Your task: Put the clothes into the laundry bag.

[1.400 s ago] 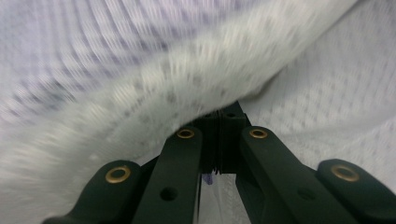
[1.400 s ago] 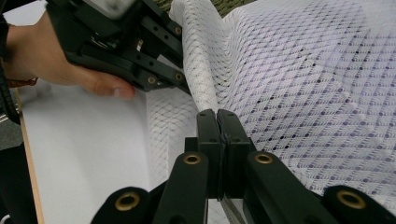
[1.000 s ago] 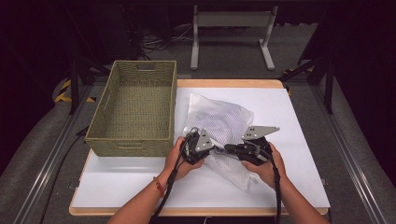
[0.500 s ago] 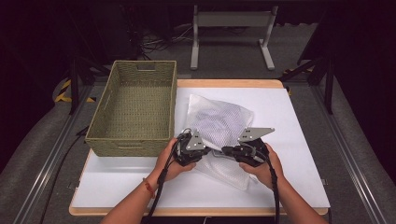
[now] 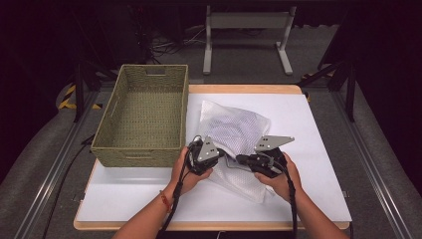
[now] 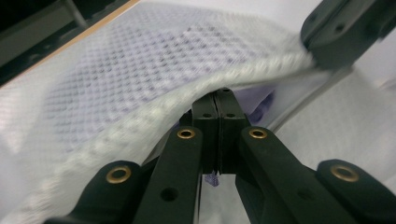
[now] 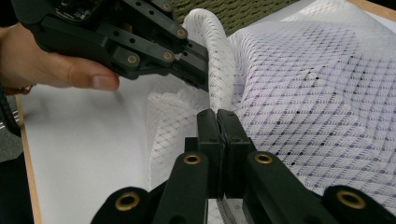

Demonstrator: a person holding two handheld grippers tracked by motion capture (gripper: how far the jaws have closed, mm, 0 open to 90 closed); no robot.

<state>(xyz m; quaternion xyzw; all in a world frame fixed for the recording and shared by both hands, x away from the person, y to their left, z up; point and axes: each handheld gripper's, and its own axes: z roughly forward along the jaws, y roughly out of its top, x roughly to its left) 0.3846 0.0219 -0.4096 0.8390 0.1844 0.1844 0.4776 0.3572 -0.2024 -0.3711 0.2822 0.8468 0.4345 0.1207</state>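
Here, the count is short: one white mesh bag (image 5: 234, 137), one woven basket (image 5: 144, 117), two hand-held grippers, all on one white table (image 5: 318, 129). The bag lies on the table just right of the basket, with something purple showing faintly through its netting; its near edge is lifted between the two grippers, while the rest rests on the tabletop. The basket stands at the table's left side with nothing visible inside. The left gripper (image 5: 215, 155) has its jaws clenched tight, pads pressed together with no gap, pinching the thick corded rim of the bag (image 6: 154, 116); those jaws have just been closing, with the rim between them. In the right gripper view it grips the rim from the left (image 7: 196, 63). The right gripper (image 5: 244, 160) is likewise clamped shut, its pads meeting on the bag's mesh right at the rim (image 7: 217, 119). The two grippers sit near each other, facing inward, apart from the basket.
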